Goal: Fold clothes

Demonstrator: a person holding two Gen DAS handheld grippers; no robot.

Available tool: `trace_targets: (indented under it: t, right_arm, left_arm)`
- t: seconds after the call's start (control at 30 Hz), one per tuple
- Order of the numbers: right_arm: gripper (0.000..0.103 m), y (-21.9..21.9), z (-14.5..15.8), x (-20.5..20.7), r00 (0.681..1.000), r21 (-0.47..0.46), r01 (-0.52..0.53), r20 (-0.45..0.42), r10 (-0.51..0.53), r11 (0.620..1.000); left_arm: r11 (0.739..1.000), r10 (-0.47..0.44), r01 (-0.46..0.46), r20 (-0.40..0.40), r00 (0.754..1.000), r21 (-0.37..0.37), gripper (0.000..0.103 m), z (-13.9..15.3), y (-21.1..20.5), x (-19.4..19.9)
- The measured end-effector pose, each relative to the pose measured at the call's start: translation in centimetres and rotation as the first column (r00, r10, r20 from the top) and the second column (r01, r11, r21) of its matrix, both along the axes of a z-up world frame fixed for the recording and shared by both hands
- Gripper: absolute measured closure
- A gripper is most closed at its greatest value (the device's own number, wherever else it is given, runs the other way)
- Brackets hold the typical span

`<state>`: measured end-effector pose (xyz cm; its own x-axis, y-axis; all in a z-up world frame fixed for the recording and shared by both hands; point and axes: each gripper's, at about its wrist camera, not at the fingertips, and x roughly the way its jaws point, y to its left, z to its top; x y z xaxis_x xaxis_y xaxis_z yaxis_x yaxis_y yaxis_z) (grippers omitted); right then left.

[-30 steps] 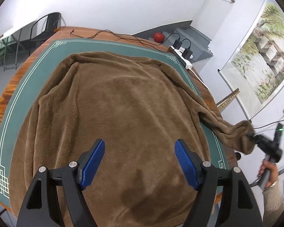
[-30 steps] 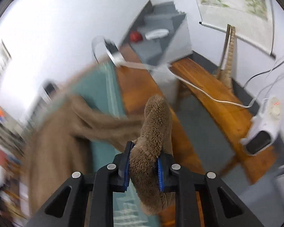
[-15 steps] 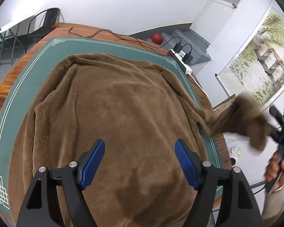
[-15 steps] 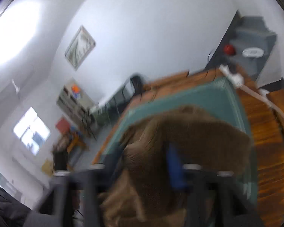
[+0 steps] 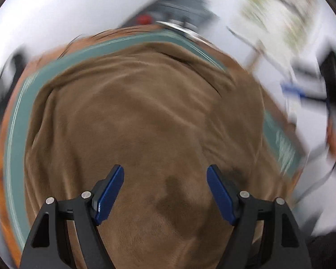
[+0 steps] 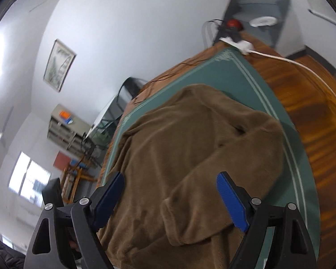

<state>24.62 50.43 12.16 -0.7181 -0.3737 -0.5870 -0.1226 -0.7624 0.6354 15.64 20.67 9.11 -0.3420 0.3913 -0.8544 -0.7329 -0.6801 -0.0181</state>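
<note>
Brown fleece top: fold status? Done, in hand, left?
Done: one sleeve lies folded across the brown fleece top on the green mat. In hand: nothing; the right tongs are opening with no cloth pinched between them, and the left tongs hover open above the fabric. Left: the body is not yet folded; the other sleeve cannot be made out.

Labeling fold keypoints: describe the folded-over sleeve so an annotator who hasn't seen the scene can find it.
Start at the wooden table with the green mat on top; a brown fleece garment covers most of the mat. The sleeve is the thick band lying diagonally across the garment's near right part, its cuff between the right tool's pads. It alone is a raised second layer with a rounded free end.
</note>
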Motion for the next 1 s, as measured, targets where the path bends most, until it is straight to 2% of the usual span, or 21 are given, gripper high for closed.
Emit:
trace_targets:
  t: [0.07,0.17,0.2,0.27,0.4,0.6,0.67,0.73,0.77,0.83,0.9,1.0]
  right_arm:
    - [0.017,1.0,-0.2,0.6,1.000,-0.012,0.025,0.013,-0.025,1.000]
    - [0.017,1.5,-1.1,1.4,0.998,-0.026,0.058,0.028,-0.058,0.998]
    - [0.017,1.8,-1.4,1.7,0.997,-0.028,0.068,0.031,-0.067,0.997]
    - [0.017,2.3,-1.8,2.5,0.996,-0.031,0.086,0.035,-0.085,0.996]
    - [0.017,3.2,-2.6,4.2,0.991,-0.039,0.125,0.047,-0.123,0.991]
    - [0.017,4.0,-4.2,6.1,0.985,-0.050,0.160,0.066,-0.157,0.986]
    - [0.017,4.0,-4.4,6.4,0.985,-0.045,0.160,0.065,-0.157,0.986]
    - [0.017,4.0,-4.5,6.7,0.985,-0.042,0.161,0.063,-0.158,0.986]
    - [0.017,4.1,-4.5,6.8,0.985,-0.041,0.163,0.061,-0.161,0.986]
    - [0.017,4.2,-4.6,7.1,0.984,-0.041,0.168,0.059,-0.166,0.985]
    - [0.017,4.4,-4.8,7.5,0.983,-0.047,0.179,0.059,-0.176,0.983]
    - [0.017,4.4,-5.1,8.0,0.980,-0.035,0.190,0.064,-0.188,0.981]
  left_arm:
    - [0.982,-0.171,0.162,-0.089,0.981,-0.095,0.023,-1.1,2.9,2.5]
    - [0.916,-0.387,0.358,-0.164,0.907,-0.181,0.023,-2.4,6.1,5.8]
    - [0.894,-0.434,0.403,-0.164,0.886,-0.194,0.023,-2.8,6.8,6.6]
    - [0.856,-0.506,0.473,-0.152,0.849,-0.211,0.023,-3.7,7.9,7.7]
    - [0.826,-0.554,0.528,-0.105,0.826,-0.198,0.023,-4.7,9.2,8.2]
    - [0.820,-0.558,0.544,-0.038,0.829,-0.179,0.023,-6.1,11.5,7.1]
    - [0.827,-0.546,0.540,0.007,0.838,-0.156,0.032,-6.5,12.0,6.4]
    - [0.844,-0.515,0.514,0.039,0.857,-0.151,0.053,-6.8,12.5,5.4]
    - [0.854,-0.499,0.501,0.050,0.865,-0.144,0.057,-6.8,12.6,5.0]
    - [0.880,-0.458,0.465,0.093,0.884,-0.096,0.072,-6.3,12.6,3.7]
    - [0.903,-0.416,0.426,0.128,0.900,-0.059,0.083,-5.6,12.5,2.5]
    - [0.927,-0.371,0.375,0.150,0.916,0.002,0.087,-3.3,12.2,1.4]
